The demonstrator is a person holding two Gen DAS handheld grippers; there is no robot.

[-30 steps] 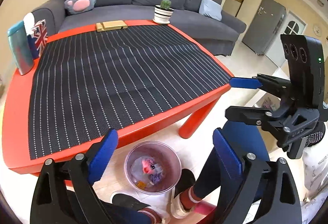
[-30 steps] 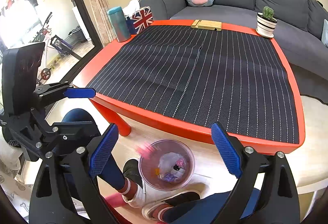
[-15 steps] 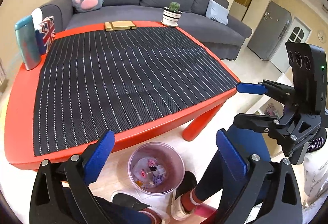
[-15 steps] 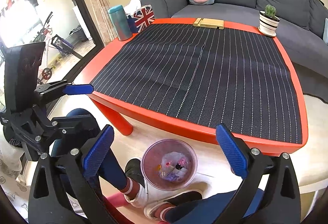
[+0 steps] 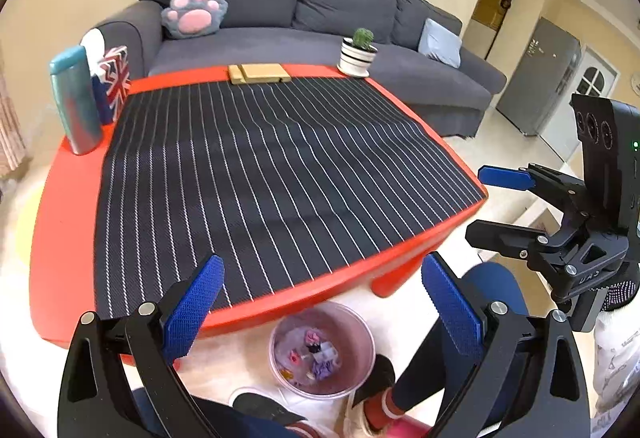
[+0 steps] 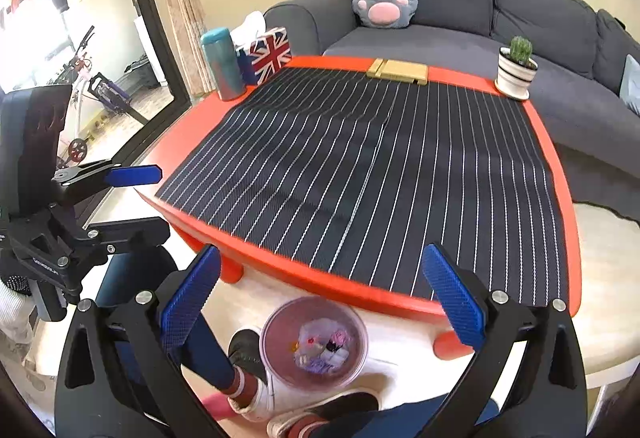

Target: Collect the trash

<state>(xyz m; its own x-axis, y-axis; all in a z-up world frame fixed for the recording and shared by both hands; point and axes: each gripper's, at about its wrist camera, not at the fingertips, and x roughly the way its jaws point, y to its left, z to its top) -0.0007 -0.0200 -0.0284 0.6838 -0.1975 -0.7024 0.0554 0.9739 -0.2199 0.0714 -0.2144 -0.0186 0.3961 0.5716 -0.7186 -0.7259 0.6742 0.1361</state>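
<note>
Trash, small pink, purple and white scraps, lies in the translucent pink round bin point(image 5: 322, 354) on the floor at the red table's point(image 5: 64, 222) near edge; my left gripper point(image 5: 320, 302) and right gripper point(image 6: 320, 294) gape wide, empty, above it.

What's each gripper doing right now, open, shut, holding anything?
Left gripper: open, nothing between the pads.
Right gripper: open, jaws have just been opening wider, nothing between them.
</note>
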